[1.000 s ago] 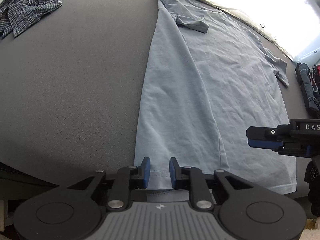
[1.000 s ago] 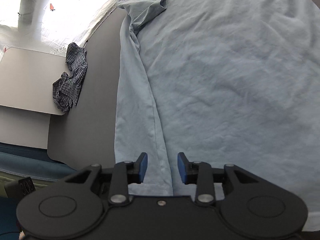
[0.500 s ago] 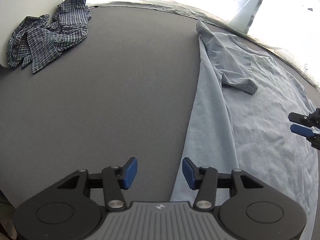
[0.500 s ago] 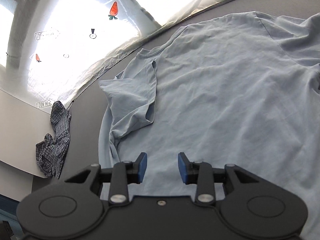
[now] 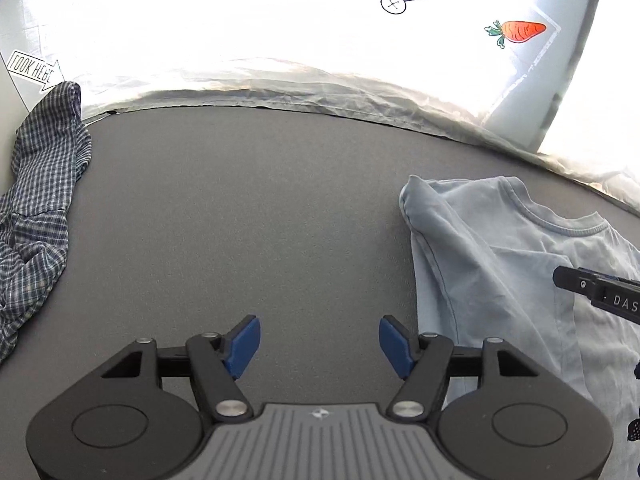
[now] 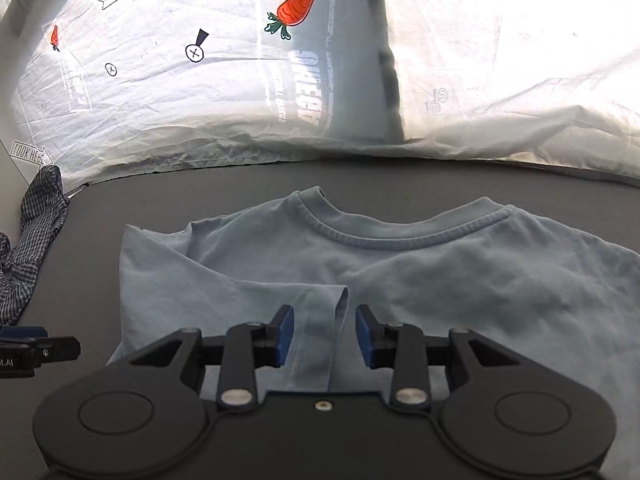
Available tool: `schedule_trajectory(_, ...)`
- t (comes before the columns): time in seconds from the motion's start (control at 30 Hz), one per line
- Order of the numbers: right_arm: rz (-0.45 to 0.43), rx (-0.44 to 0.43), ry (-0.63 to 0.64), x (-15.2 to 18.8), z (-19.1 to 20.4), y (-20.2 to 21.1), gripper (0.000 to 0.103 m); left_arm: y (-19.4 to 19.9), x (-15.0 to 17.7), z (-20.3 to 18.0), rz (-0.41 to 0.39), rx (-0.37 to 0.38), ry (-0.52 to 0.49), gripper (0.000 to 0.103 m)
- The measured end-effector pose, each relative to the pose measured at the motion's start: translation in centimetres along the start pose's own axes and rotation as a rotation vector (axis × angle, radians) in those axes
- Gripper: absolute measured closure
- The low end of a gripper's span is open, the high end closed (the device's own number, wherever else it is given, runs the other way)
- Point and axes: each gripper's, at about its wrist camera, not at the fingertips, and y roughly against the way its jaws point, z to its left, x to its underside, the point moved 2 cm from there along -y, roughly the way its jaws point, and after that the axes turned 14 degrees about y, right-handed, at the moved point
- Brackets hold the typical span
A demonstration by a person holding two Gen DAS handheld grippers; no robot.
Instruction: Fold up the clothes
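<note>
A light blue T-shirt [image 6: 440, 280] lies flat on the dark grey table [image 5: 240, 208], collar toward the far edge, its left side and sleeve folded inward. In the left wrist view the shirt [image 5: 480, 264] is at the right. My left gripper [image 5: 319, 344] is open and empty over bare table just left of the shirt's folded edge. My right gripper [image 6: 325, 334] is open, its jaws on either side of the folded sleeve's hem [image 6: 324, 320], near the shoulder. The right gripper's tip also shows in the left wrist view [image 5: 592, 288].
A crumpled blue checked shirt [image 5: 36, 200] lies at the table's left edge, also in the right wrist view [image 6: 32, 256]. A bright white sheet with carrot and arrow stickers [image 6: 298, 8] hangs behind the table's far edge.
Both grippers have moved from the shirt's bottom hem up along its left side to the shoulder and collar end. The left jaws have opened wide and let go of the hem.
</note>
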Motion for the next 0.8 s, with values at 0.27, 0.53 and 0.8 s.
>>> schedule_trajectory(0.27,-0.009,0.029,0.052,-0.4,0.3,-0.4,0.098,-3.4,-3.2,-0.4,-0.026,0.011,0.031,0.033)
schedule_trajectory(0.53,-0.076,0.205,0.067,-0.7,-2.4,2.8,0.099,-4.6,-3.3,-0.3,-0.026,-0.004,0.028,0.033)
schedule_trajectory(0.8,0.005,0.314,-0.015,1.6,-6.6,3.3,0.098,-4.8,-2.8,-0.8,-0.003,-0.004,0.018,0.03)
